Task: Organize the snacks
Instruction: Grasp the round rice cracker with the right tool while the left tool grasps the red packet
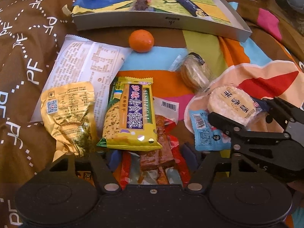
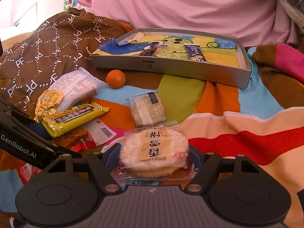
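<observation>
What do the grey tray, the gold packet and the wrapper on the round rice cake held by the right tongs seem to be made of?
Tray: looks like matte grey cardboard, with thin flat walls and folded corners; thin metal can't be ruled out.
Gold packet: shiny metallic foil or foil-coated plastic, with sharp crinkles and bright glints.
Rice cake wrapper: clear glossy plastic film, since the cake shows through and it catches light.

Warm, dim, reddish indoor light; soft focus, slight blur, strong fisheye bending at edges.
</observation>
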A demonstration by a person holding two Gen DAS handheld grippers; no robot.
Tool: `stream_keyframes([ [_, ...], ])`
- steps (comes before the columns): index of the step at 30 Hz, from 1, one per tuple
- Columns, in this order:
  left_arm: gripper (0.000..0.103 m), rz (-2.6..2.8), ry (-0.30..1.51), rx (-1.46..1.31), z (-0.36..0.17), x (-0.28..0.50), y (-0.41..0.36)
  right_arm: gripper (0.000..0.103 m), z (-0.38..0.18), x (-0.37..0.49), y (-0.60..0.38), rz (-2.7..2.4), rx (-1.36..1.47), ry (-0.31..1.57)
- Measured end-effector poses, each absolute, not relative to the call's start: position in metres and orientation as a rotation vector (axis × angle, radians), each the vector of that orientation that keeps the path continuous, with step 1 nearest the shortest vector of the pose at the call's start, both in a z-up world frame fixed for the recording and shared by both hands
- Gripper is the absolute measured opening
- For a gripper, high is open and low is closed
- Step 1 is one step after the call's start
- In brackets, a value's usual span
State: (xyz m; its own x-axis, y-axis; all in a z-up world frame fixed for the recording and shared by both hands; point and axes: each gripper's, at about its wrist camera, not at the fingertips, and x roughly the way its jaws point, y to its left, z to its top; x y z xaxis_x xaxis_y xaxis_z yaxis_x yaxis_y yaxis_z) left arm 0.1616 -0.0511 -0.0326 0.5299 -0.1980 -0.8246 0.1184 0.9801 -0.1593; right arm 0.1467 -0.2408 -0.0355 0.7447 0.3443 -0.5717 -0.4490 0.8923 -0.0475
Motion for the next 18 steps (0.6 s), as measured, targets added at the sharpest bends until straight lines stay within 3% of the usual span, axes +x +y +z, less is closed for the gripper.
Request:
stream_keyframes([
  [18, 0.067, -0.219, 1.070, -0.316, -0.019, 0.139, -0.046, 0.075, -0.010, 0.124, -0.254, 0.373, -0.204, 0.585],
])
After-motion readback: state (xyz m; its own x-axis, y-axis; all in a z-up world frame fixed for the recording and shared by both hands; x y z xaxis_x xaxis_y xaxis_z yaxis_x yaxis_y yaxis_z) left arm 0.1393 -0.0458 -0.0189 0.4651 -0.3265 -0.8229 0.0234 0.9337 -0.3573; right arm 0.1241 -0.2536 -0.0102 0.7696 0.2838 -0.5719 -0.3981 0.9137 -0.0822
